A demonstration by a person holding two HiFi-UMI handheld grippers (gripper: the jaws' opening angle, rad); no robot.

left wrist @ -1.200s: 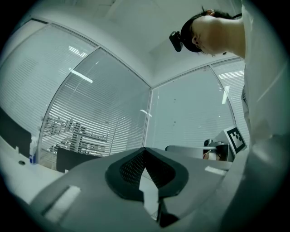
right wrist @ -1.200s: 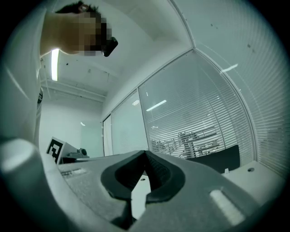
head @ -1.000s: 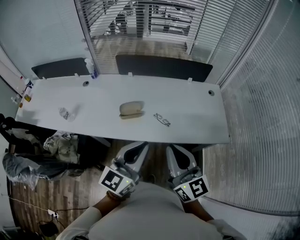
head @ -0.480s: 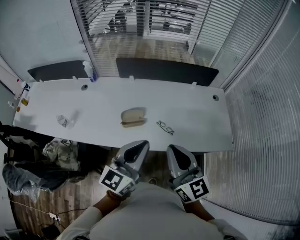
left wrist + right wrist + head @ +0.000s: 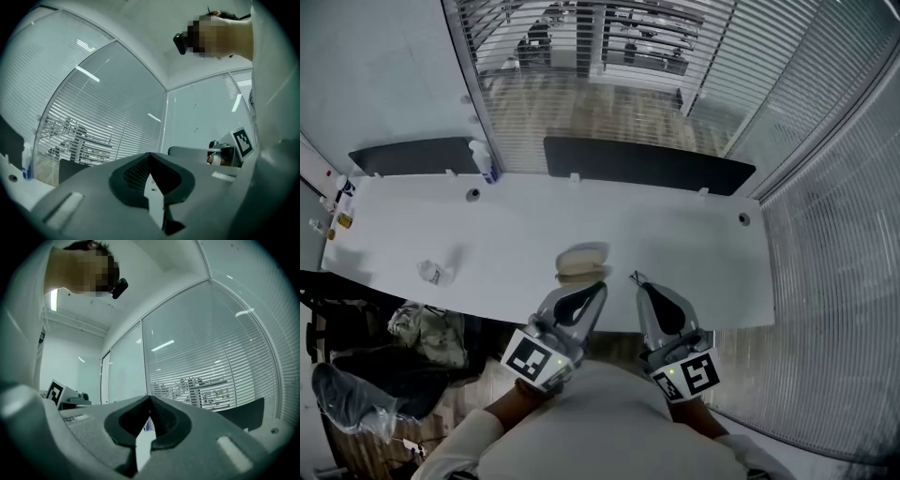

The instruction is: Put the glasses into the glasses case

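The beige glasses case point(image 5: 583, 262) lies shut on the white table point(image 5: 694, 253), near its front edge. The dark-framed glasses point(image 5: 635, 278) lie just right of it, partly hidden behind my right gripper. My left gripper point(image 5: 599, 287) reaches the table's front edge with its tip just below the case. My right gripper point(image 5: 643, 287) has its tip at the glasses. Both hold nothing. In the left gripper view the jaws point(image 5: 150, 154) meet at the tip, and so do those in the right gripper view point(image 5: 150, 397). Neither gripper view shows the case or the glasses.
A crumpled clear wrapper point(image 5: 434, 273) lies at the table's left. A spray bottle point(image 5: 485, 159) stands at the back edge. Two dark chair backs point(image 5: 647, 161) point(image 5: 412, 155) sit behind the table. Bags point(image 5: 431, 328) lie on the floor at the left. Glass walls with blinds surround the room.
Both grippers have come forward to the table. The case and glasses, earlier well ahead of the tips, now sit right at them. Both jaws stay shut.
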